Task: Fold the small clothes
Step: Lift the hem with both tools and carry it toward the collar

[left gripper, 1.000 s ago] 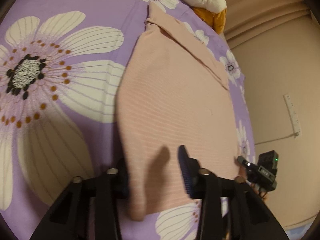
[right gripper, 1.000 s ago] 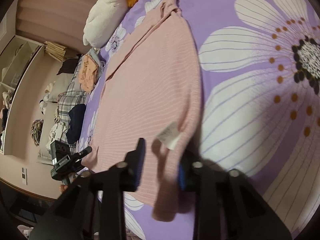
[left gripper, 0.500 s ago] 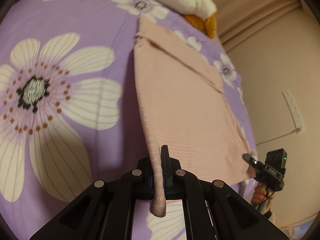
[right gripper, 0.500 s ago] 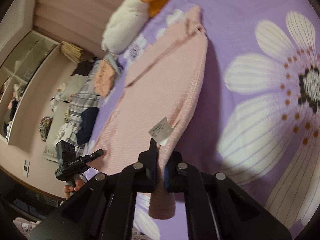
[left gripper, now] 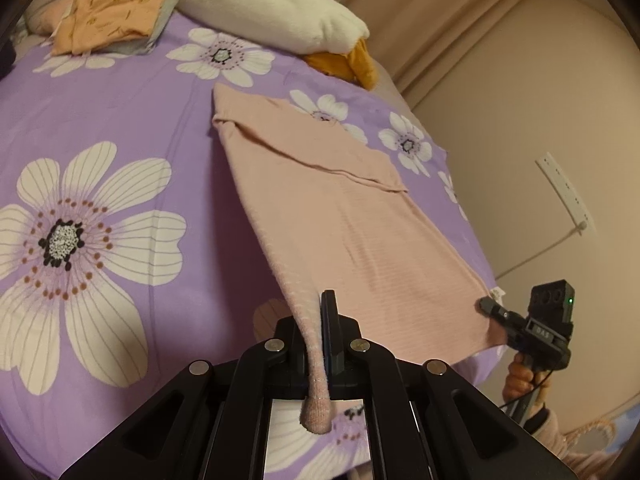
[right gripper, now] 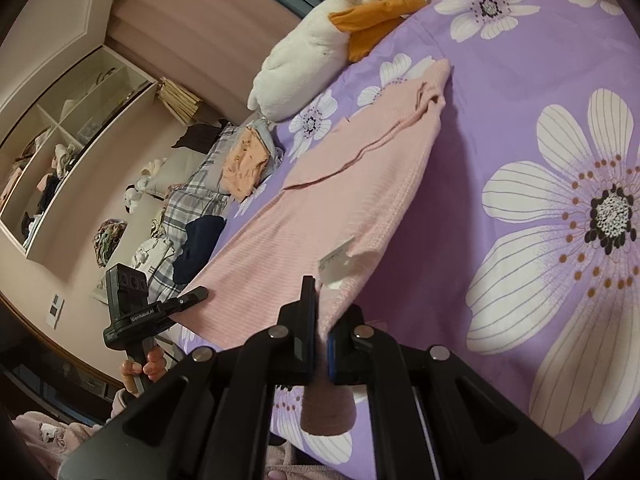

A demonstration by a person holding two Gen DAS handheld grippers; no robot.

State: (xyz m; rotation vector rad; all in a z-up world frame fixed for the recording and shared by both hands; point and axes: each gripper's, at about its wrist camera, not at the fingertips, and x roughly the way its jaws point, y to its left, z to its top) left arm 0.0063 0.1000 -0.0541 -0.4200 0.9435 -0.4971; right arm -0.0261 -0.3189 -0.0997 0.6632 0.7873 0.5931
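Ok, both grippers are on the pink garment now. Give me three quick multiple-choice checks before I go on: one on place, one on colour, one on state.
1. Where does the white plush toy lie?
A. At the far end of the bed, beyond the pink garment
B. On the garment
C. Between the grippers

2. What colour is the bedsheet?
A. Green with stripes
B. Purple with white flowers
C. Plain grey

3. How is the left gripper?
A. Open above the garment
B. Shut on nothing
C. Shut on the garment's near edge

Answers: 1 A, the toy sits past the garment's far end. 2 B, purple cloth with large white blooms. 3 C, pink fabric is pinched between its fingers, as with the right gripper.
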